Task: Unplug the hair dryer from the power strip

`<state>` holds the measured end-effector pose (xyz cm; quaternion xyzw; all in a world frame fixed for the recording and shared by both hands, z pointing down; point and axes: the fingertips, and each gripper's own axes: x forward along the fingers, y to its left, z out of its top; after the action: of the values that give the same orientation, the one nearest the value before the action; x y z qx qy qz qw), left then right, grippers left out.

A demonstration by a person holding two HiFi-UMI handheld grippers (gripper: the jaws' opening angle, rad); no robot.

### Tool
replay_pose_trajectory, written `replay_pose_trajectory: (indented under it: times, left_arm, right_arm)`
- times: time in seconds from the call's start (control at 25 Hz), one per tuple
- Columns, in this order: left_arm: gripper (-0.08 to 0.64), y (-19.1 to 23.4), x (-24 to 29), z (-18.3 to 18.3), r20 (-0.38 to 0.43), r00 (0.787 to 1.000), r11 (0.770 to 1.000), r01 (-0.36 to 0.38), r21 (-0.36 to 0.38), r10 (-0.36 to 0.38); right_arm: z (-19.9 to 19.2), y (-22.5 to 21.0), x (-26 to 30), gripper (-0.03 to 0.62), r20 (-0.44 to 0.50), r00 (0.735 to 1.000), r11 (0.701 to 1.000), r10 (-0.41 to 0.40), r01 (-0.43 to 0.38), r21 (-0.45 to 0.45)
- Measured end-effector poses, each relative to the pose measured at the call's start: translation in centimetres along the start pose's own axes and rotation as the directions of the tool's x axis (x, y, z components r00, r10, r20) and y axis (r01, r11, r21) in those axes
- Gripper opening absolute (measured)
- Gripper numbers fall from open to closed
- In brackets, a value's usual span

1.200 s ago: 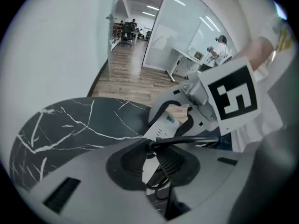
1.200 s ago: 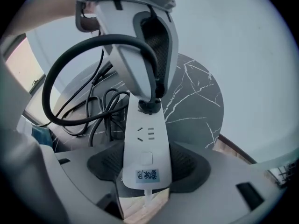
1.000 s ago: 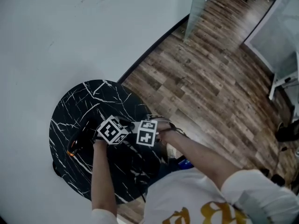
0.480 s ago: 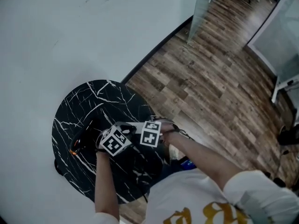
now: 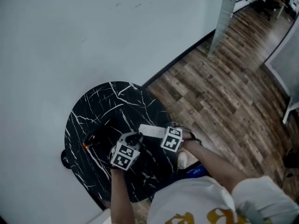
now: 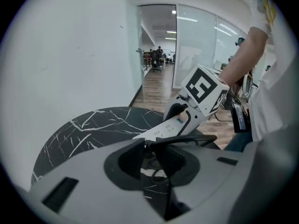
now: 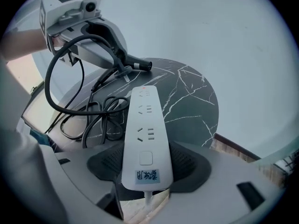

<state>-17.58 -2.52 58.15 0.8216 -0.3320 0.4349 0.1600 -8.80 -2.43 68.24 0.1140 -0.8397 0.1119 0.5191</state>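
Note:
The white power strip (image 7: pixel 145 125) is clamped at its cord end in my right gripper (image 7: pixel 145 164), its sockets all bare in the right gripper view. My left gripper (image 7: pixel 120 59) is shut on the hair dryer's black plug (image 7: pixel 138 65), which hangs in the air above the strip's far end, clear of it. The black cable (image 7: pixel 88 111) loops down onto the table. In the head view the hair dryer (image 5: pixel 97 137) lies dark on the black marble table (image 5: pixel 107 97), left of both grippers. The left gripper view shows the strip (image 6: pixel 163 129) beyond my shut jaws.
The round table stands against a pale wall (image 5: pixel 70 41). Wooden floor (image 5: pixel 224 87) spreads to the right, with a glass partition post (image 5: pixel 223 17) beyond. The person's white shirt (image 5: pixel 187 204) fills the bottom of the head view.
My left gripper has pulled back and up from the strip with the plug, so the two marker cubes now stand apart. The right gripper has kept still. The head camera's view has shifted.

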Motion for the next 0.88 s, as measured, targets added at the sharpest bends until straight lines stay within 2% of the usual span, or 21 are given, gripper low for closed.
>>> replay_pose_trajectory:
  times: [0.12,0.36,0.56,0.64,0.72,0.88]
  left_arm:
    - [0.058,-0.4,-1.0,-0.5,0.039,0.999,0.997,0.0,-0.076,0.002]
    - [0.069,-1.4,-0.6,-3.4,-0.006,0.999,0.985,0.041,-0.169,-0.043]
    - [0.104,-3.0,0.4,-4.7,0.0,0.988,0.939,0.145,-0.313,-0.153]
    - [0.106,-3.4,0.6,-5.0,-0.001,0.987,0.934,0.151,-0.323,-0.16]
    - [0.106,-3.7,0.6,-4.7,0.0,0.988,0.94,0.146,-0.309,-0.154]
    - [0.106,-3.8,0.7,-4.4,-0.014,0.989,0.953,0.135,-0.27,-0.144]
  right_arm:
    - [0.0,-0.1,-0.2,0.27,0.048,0.999,1.0,-0.009,0.008,0.022]
    - [0.1,-0.3,0.1,0.27,0.041,0.999,0.998,-0.005,0.003,0.065]
    - [3.4,-0.6,-3.0,0.27,0.215,0.976,0.999,-0.046,0.039,0.035]
    - [4.1,-0.6,-4.1,0.272,0.254,0.966,0.998,-0.052,0.039,0.056]
    - [3.8,-0.8,-4.8,0.27,0.278,0.959,0.995,-0.061,0.037,0.091]
    - [2.0,-1.1,-5.5,0.27,0.261,0.961,0.99,-0.093,0.063,0.122]
